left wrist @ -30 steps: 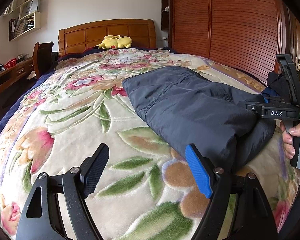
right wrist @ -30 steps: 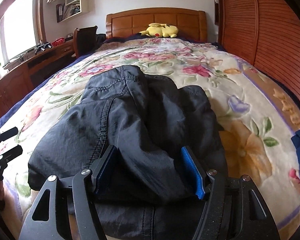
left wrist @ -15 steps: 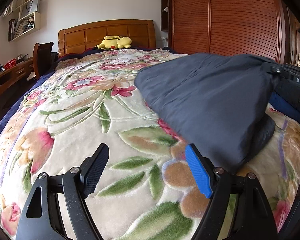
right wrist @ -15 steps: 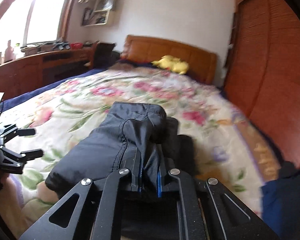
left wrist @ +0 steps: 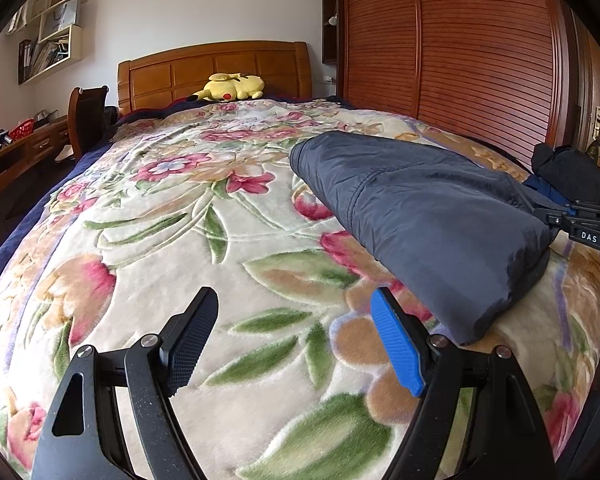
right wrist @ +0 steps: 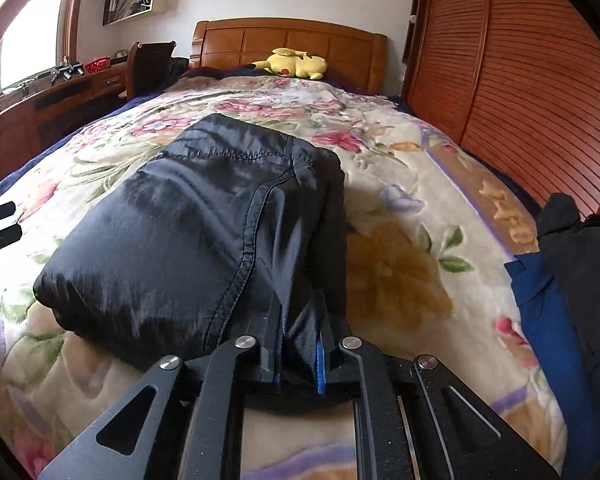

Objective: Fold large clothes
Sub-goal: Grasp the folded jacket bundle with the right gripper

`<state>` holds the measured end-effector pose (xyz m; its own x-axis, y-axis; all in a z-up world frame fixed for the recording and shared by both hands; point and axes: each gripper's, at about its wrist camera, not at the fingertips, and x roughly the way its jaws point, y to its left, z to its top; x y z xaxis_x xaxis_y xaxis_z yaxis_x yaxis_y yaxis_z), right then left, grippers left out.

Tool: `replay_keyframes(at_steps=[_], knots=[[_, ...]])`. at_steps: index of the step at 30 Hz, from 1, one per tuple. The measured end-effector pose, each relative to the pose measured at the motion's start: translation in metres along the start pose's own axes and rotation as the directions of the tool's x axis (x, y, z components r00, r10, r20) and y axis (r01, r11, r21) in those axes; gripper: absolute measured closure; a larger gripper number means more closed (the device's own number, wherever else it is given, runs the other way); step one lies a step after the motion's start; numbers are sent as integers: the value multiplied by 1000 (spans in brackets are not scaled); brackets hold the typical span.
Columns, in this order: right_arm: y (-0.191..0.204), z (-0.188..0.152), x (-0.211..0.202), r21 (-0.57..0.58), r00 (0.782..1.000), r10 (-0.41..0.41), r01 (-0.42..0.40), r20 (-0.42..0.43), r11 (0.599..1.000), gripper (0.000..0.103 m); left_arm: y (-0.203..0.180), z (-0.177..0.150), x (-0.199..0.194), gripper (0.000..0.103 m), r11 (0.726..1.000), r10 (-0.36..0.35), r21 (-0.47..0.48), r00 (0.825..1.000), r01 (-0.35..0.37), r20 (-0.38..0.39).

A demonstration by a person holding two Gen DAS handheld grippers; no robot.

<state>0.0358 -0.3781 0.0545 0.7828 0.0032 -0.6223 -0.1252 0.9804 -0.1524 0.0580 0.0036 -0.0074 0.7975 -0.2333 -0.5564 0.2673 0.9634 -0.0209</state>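
A dark navy folded garment [left wrist: 420,216] lies on the right half of the floral bedspread [left wrist: 180,240]. In the right wrist view the garment [right wrist: 204,224] fills the middle. My right gripper [right wrist: 298,344] is shut on its near edge, with a fold of fabric pinched between the blue pads. From the left wrist view that right gripper [left wrist: 580,224] sits at the garment's far right end, with a hand behind it. My left gripper [left wrist: 292,312] hovers open over bare bedspread, just left of the garment's near corner, with nothing between its fingers.
A pile of dark and blue clothes [right wrist: 560,280] sits at the bed's right edge. A yellow plush toy [left wrist: 230,88] rests by the wooden headboard [left wrist: 212,68]. A slatted wardrobe [left wrist: 480,60] lines the right side; a desk [right wrist: 60,92] and chair stand left.
My right gripper went from open around the garment's edge to shut on it, lifted it briefly and drew it rightward. The garment now lies flatter. The left gripper stayed put.
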Motion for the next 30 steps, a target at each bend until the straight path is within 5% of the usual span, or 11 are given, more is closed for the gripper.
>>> replay_keyframes(at_steps=[8,15,24,30], knots=[[-1,-13,-25,55,998,-39,36,46,998,45,-1,0,-1,24,1000,2,7,1000,-2,1],[-7,-50,-42,109,996,-72,66,52,992,42,-3,0,-2,24,1000,3,10,1000,-3,2],[-13,-43,13,197,999,25,-15,-48,980,42,-2,0,-4,23,1000,12,14,1000,-12,-1],[-18,-44,48,254,982,135,-98,-133,962,43,-4,0,-2,23,1000,19,13,1000,-19,-6]])
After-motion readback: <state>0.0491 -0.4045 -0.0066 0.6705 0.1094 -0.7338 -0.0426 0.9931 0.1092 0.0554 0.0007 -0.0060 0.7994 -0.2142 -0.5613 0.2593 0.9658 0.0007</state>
